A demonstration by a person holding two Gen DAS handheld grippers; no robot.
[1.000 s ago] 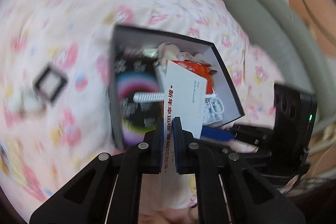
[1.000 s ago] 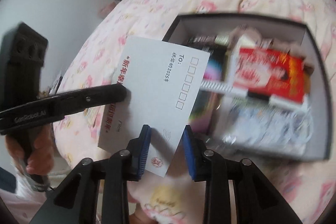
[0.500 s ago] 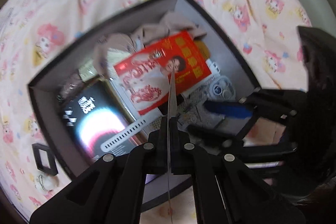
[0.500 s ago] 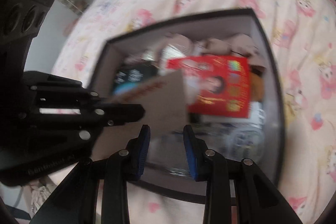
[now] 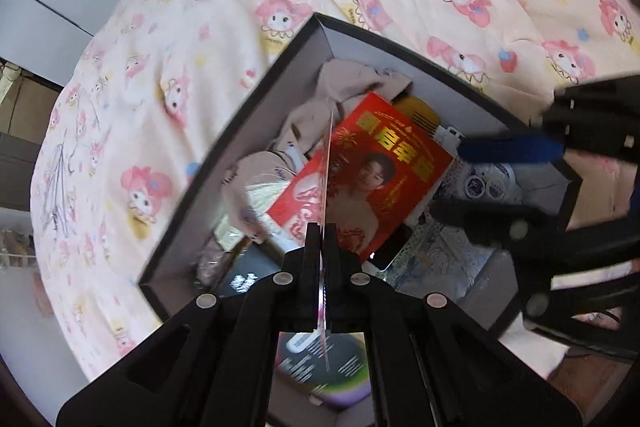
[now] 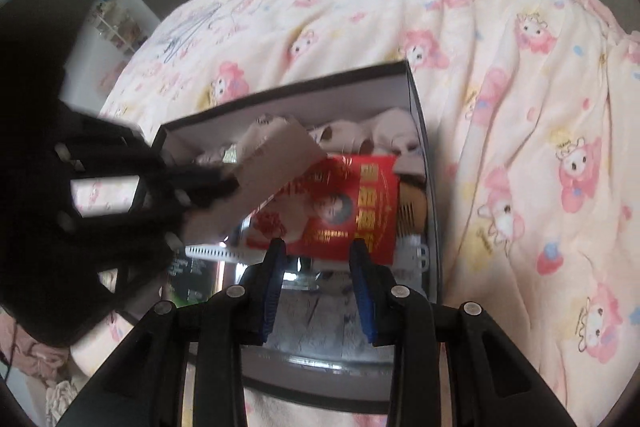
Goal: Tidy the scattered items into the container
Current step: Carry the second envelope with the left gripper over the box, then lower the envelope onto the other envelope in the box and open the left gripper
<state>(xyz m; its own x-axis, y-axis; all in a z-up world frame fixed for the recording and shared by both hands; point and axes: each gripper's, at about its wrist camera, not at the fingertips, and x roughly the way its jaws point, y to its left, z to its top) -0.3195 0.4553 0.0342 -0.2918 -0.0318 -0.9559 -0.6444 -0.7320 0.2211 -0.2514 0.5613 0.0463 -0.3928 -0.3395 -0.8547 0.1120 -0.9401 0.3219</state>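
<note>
Our left gripper pinches the postcard edge-on over the open box, its printed face hidden and blurred. Our right gripper hangs open and empty above the red packet. A second ago the card sat beside the box, address side showing.

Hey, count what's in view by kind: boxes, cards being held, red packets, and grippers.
Boxes: 1, the dark box
Held cards: 1, the postcard
Red packets: 1, the red packet
Grippers: 2, left gripper, right gripper
Total: 5
</note>
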